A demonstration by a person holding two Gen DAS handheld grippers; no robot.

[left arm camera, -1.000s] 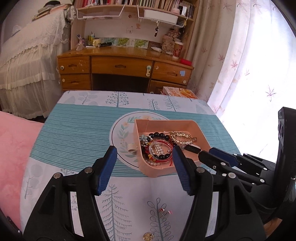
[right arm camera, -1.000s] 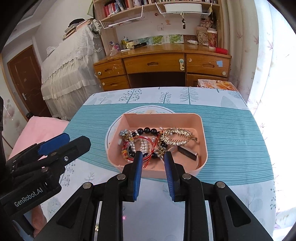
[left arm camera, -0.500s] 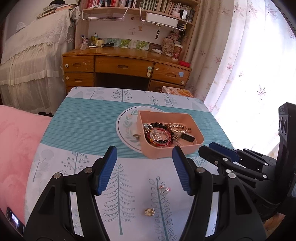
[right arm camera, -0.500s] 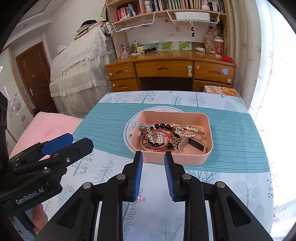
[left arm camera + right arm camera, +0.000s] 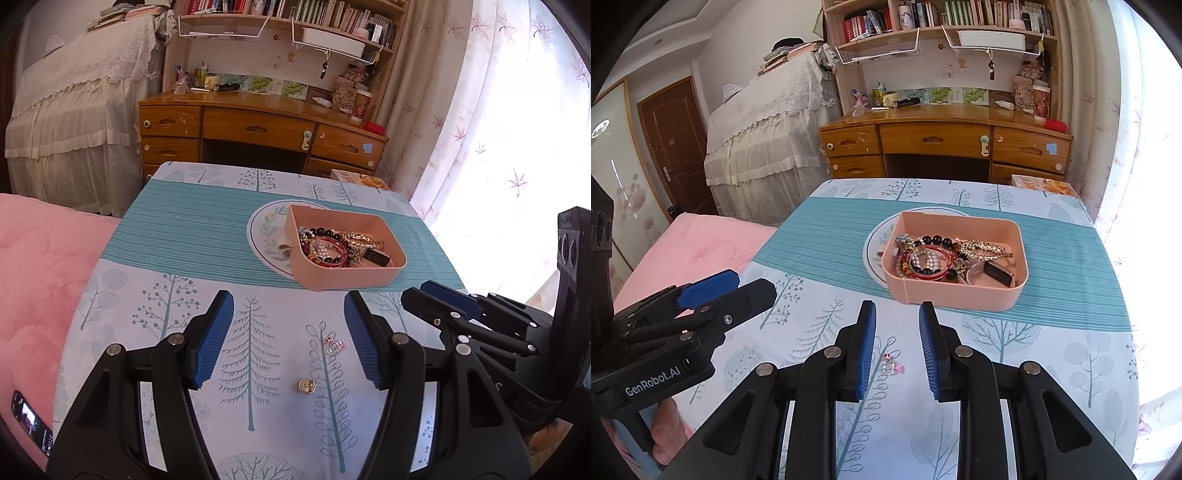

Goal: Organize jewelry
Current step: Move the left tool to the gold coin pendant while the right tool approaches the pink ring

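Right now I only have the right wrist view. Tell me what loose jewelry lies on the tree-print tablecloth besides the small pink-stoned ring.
Observer: A small round gold pendant lies on the cloth nearer us than the pink-stoned ring. Your view does not show it.
Operator: Report the left gripper's jaws.
Observer: The left gripper is open, with nothing between its blue pads.

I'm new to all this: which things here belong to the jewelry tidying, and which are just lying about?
Part of the job:
- pink tray holding bracelets
- small ring on the tablecloth
- gold pendant

Just lying about:
- plate under the tray
- phone
- desk
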